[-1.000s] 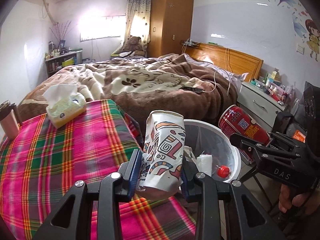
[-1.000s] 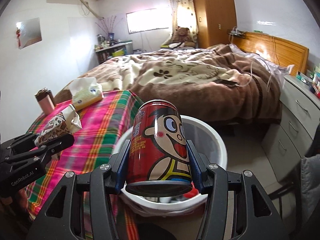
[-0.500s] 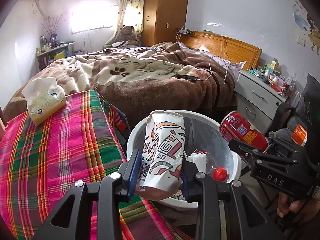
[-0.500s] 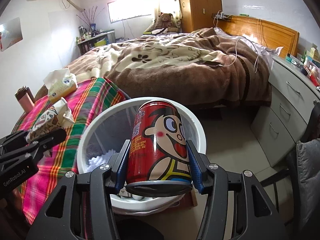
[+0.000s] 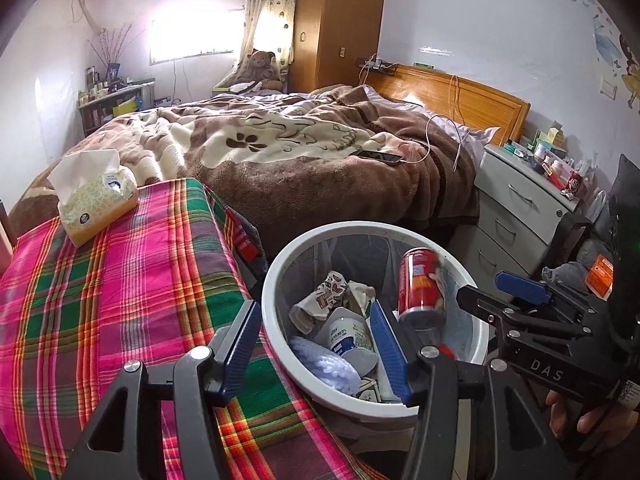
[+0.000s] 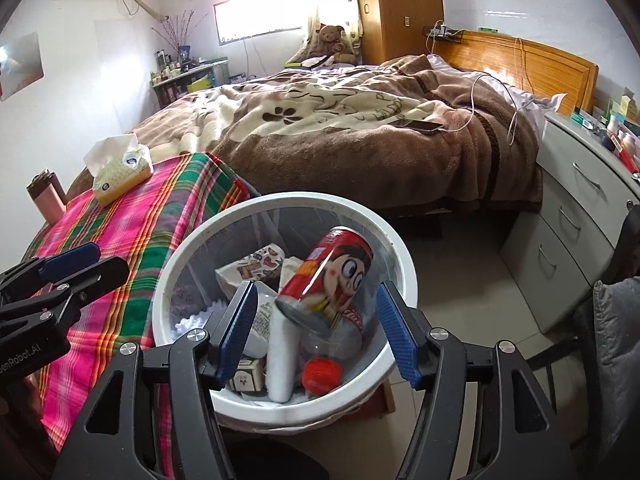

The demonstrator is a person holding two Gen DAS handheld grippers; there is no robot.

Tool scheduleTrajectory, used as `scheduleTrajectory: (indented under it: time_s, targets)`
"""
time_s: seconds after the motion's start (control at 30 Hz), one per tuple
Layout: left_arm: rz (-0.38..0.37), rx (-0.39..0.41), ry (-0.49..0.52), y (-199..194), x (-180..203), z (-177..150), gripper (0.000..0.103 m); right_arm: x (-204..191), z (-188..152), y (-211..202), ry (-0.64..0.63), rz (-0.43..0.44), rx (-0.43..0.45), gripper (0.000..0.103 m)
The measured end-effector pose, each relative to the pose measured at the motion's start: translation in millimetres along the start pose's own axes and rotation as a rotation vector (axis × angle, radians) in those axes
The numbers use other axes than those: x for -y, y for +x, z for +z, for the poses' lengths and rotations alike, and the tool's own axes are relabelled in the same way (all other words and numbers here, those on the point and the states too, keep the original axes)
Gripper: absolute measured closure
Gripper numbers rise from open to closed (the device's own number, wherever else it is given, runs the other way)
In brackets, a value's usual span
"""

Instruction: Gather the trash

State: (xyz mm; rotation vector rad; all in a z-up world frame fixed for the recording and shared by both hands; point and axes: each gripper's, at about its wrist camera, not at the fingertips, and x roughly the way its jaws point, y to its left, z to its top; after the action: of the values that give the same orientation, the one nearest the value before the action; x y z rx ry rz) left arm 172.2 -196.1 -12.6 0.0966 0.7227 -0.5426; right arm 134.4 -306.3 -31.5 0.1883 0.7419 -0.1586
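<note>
A white bin (image 5: 276,280) (image 6: 400,248) stands beside the plaid table with several bits of trash inside. My left gripper (image 5: 314,350) hovers over its near rim, jaws opening, nothing between them. The patterned paper cup (image 5: 320,300) (image 6: 256,266) lies in the bin. My right gripper (image 6: 318,332) is over the bin too, jaws opening. The red cartoon can (image 6: 332,280) (image 5: 420,288) is tilted and loose between its pads, touching neither, dropping into the bin. Each gripper shows in the other's view: the right gripper (image 5: 516,296), the left gripper (image 6: 76,268).
The plaid table (image 5: 120,300) carries a tissue box (image 5: 96,200), with a pink flask (image 6: 46,200) at its far edge. A bed (image 5: 300,160) lies behind the bin. Grey drawers (image 6: 576,220) and a dark chair (image 6: 616,320) stand on the right.
Both grippers have opened and let go. The paper cup has fallen from the left gripper into the bin, and the red can is slipping out of the right one.
</note>
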Motion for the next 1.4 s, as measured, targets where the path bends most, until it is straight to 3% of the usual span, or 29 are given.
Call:
scheduleTrajectory:
  time_s: [0.47,0.6,1.03,1.2,1.4]
  targets:
    - [0.057,0.054,-0.034,-49,-19,-22,0.046,-19,-13,-36,0.027,0.019,0.093,0.040]
    - [0.102,0.092,-0.023,-68,-19,-31,0.034,-29,-20,-53,0.024,0.015,0.136,0.040]
    - [0.188,0.167,-0.040,-120,-17,-71,0.033,-53,-47,-81,0.011,-0.013,0.215,0.040]
    - [0.180,0.185,-0.055,-130,-17,-81,0.033,-58,-56,-88,0.016,-0.035,0.225,0.040]
    - [0.239,0.165,-0.032,-131,-12,-93,0.033,-61,-65,-91,0.018,-0.038,0.232,0.040]
